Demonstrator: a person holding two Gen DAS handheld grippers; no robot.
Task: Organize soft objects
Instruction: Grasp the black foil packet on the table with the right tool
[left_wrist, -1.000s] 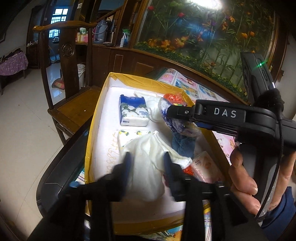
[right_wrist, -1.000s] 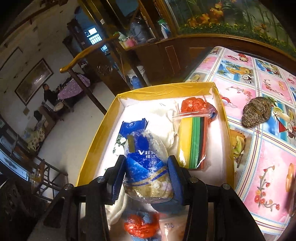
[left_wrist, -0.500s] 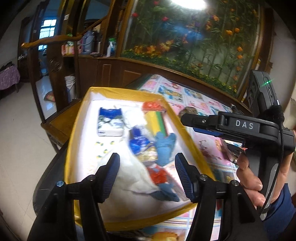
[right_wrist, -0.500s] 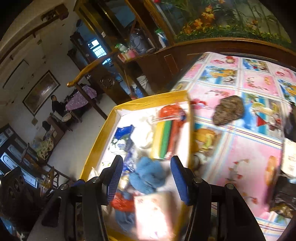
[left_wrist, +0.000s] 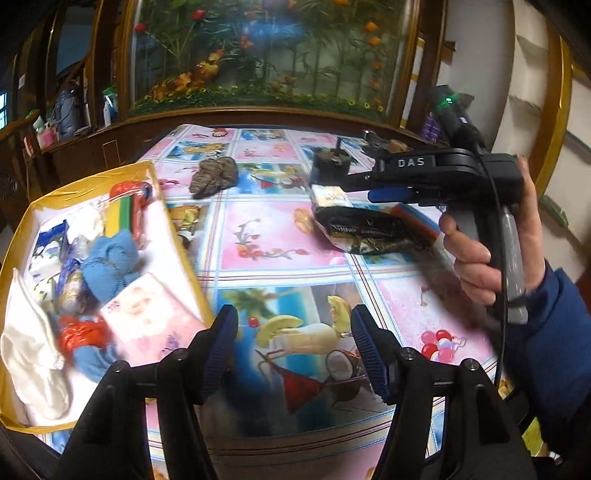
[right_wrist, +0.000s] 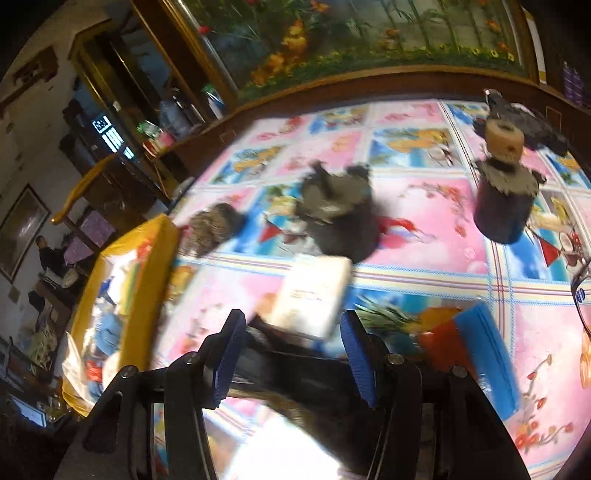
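Note:
The yellow-rimmed box (left_wrist: 177, 236) at the left holds several soft things: a white cloth (left_wrist: 33, 347), a blue cloth (left_wrist: 110, 262), a pink tissue pack (left_wrist: 147, 314) and red bags. My left gripper (left_wrist: 291, 339) is open and empty above the flowered tablecloth (left_wrist: 266, 236), right of the box. My right gripper (right_wrist: 290, 343) is open over a dark plastic pack with a white label (right_wrist: 314, 291); that pack (left_wrist: 365, 225) also shows under it in the left wrist view. A brown knitted lump (left_wrist: 213, 177) lies on the table beyond the box.
A dark cylinder with a tan top (right_wrist: 504, 199) and a dark lump (right_wrist: 340, 218) stand on the table. A red and blue flat item (right_wrist: 480, 350) lies at the right. A wooden cabinet with an aquarium (left_wrist: 266, 55) lines the far side.
Both grippers let go of their loads in the box, the white cloth and the blue tissue pack, opened, and swung right over the tablecloth. The right gripper now hovers over the dark pack.

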